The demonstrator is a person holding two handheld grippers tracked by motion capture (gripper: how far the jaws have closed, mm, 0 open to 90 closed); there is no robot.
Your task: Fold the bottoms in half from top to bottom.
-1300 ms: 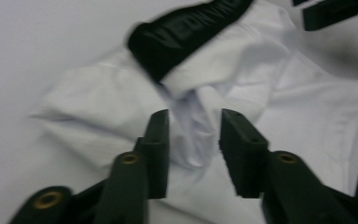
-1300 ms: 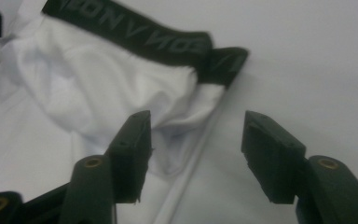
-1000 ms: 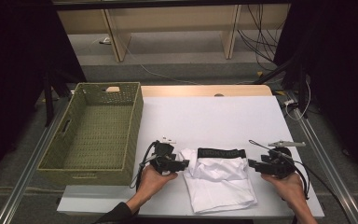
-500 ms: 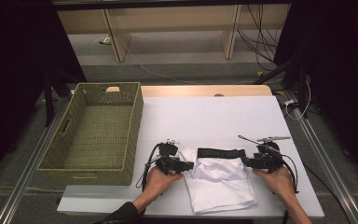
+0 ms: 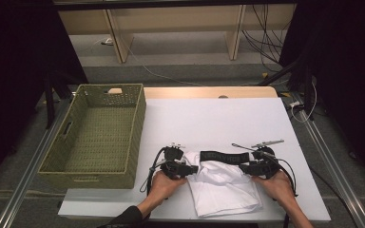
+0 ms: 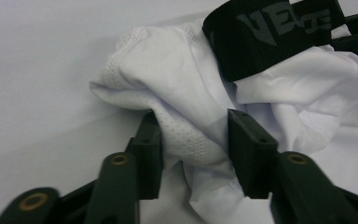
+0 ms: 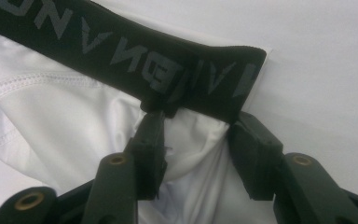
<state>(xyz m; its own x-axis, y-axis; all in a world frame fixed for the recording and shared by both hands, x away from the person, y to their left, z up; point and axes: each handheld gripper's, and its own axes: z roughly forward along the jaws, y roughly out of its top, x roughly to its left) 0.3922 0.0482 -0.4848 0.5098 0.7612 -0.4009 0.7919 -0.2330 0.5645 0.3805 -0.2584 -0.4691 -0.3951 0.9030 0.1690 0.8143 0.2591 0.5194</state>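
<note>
Currently the left hand-held gripper (image 5: 193,168) is set around a bunched fold of the white garment (image 5: 223,190) at its left upper corner; cloth is seen between the jaws in the left gripper view, and the jaws stand at medium width, pressing the fold from both sides. The right hand-held gripper (image 5: 245,167) is placed at the right end of the black waistband (image 5: 224,156), with white cloth held between its jaws just under the band.

The garment lies on the bench (image 5: 218,118) near its front edge, between the two hands.

Only a thin fold is caught on each side, so the cloth could slip out if it is lifted quickly. If the two sides are pulled apart unevenly, the garment may be twisted or one corner may be dropped. The loose lower part hangs close to the front edge and could slide off it.

Much open room is seen behind the garment. The basket (image 5: 97,133) stands well apart at the left, with its rim higher than the bench, so a low sideways carry could catch the cloth on it.
</note>
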